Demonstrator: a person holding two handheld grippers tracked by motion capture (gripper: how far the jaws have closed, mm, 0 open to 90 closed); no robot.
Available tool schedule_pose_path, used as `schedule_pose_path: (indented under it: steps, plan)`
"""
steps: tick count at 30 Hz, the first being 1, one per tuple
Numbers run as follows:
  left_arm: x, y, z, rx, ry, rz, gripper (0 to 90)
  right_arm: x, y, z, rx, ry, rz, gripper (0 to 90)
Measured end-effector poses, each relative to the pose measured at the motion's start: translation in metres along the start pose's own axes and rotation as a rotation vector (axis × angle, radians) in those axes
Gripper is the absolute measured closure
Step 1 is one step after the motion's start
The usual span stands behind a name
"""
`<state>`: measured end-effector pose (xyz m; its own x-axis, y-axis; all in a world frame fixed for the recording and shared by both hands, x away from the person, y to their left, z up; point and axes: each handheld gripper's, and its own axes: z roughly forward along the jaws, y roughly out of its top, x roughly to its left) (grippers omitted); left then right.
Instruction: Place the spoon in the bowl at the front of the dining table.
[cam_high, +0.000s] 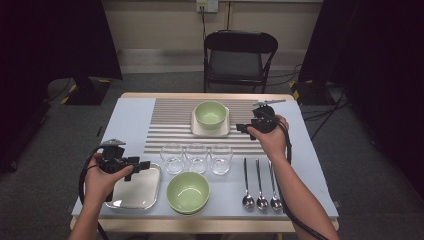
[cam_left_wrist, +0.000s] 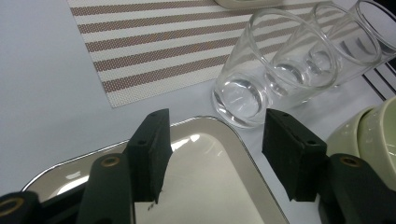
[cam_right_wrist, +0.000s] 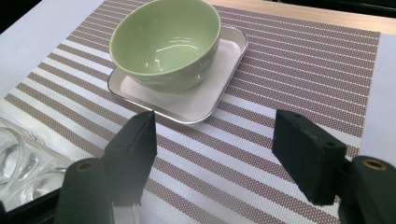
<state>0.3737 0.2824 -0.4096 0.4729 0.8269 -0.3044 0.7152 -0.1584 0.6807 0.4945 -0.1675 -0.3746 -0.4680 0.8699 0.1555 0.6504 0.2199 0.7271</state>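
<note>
My left gripper (cam_high: 142, 165), jaws apart and gripping nothing, is straddling the shiny square steel tray's (cam_left_wrist: 243, 154) right rim; my right gripper (cam_high: 240, 128), also apart, is hovering well beyond the tray.

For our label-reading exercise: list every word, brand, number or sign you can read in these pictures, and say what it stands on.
None: no readable text in any view.
The white plate, green bowls, glasses, spoons and striped placemat are all unmarked.
The wall socket behind the chair is too small to show any marking.
</note>
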Motion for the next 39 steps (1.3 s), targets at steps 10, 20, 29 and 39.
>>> schedule_pose_path:
  steps: [10, 20, 29, 39]
  plan:
    - [-0.011, 0.004, -0.008, -0.042, 0.008, 0.022, 49.1, 0.005, -0.003, -0.006, -0.006, 0.006, 0.001, 30.7]
    - [-0.011, 0.008, -0.011, -0.042, 0.044, 0.017, 56.1, 0.008, -0.006, -0.012, -0.013, 0.014, 0.001, 30.8]
    - [-0.017, 0.014, -0.012, -0.035, -0.024, 0.002, 63.1, 0.009, -0.006, -0.018, -0.012, 0.012, -0.011, 31.0]
    - [-0.038, 0.025, -0.014, -0.02, -0.041, 0.019, 72.9, 0.012, -0.009, -0.024, -0.016, 0.017, -0.014, 31.2]
